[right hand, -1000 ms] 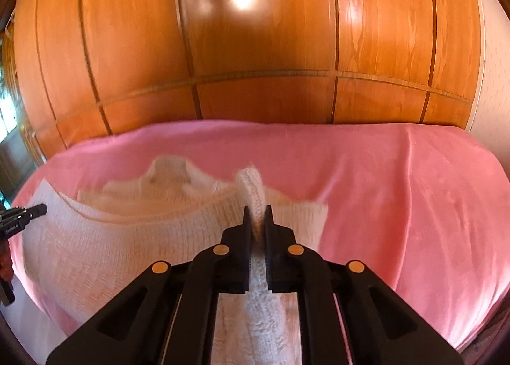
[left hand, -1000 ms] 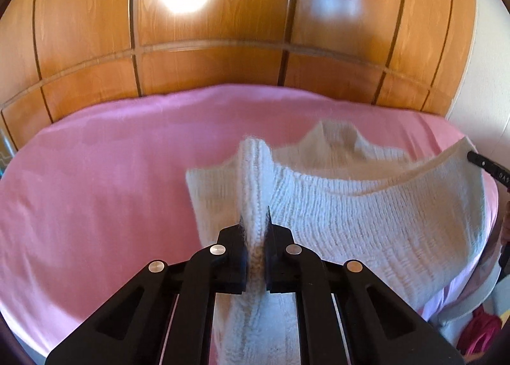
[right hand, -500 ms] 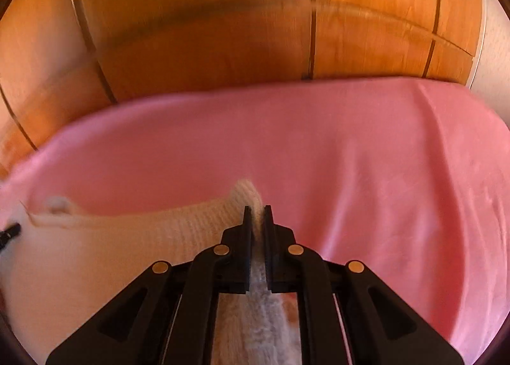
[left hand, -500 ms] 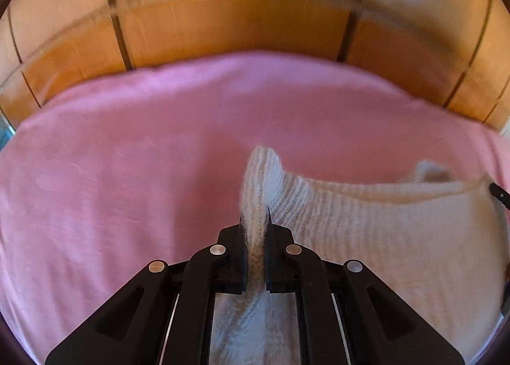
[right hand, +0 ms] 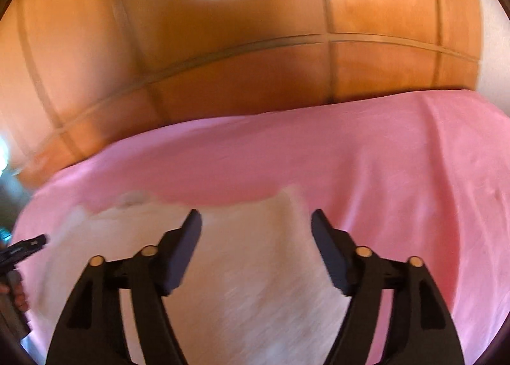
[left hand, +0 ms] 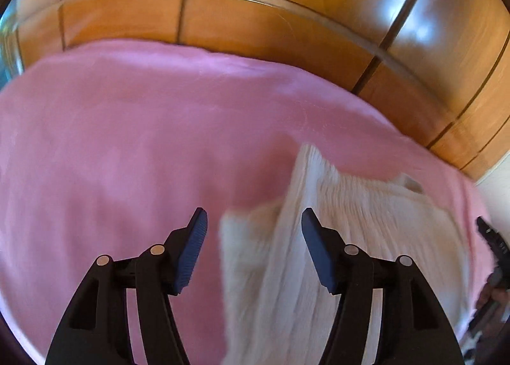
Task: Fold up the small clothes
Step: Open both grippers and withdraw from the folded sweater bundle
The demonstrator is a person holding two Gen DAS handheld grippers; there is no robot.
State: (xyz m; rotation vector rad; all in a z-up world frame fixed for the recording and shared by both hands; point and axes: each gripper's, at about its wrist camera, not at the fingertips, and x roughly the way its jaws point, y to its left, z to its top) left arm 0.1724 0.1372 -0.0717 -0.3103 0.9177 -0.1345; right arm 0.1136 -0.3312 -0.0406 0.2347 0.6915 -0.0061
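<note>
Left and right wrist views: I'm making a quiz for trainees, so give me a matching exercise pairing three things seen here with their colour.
Things:
1. knitted garment
2. bed cover
3. panelled wall

Colours:
A. pink
B. glossy orange-brown wood
C. cream white

Pairs: 1-C, 2-A, 3-B

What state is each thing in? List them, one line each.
Left gripper: jaws just opened, the garment's raised corner loose between them.
Right gripper: jaws just opened, nothing pinched.
White knit garment: folded over, released onto the bed.
Pink bedspread: spread flat under the garment.
</note>
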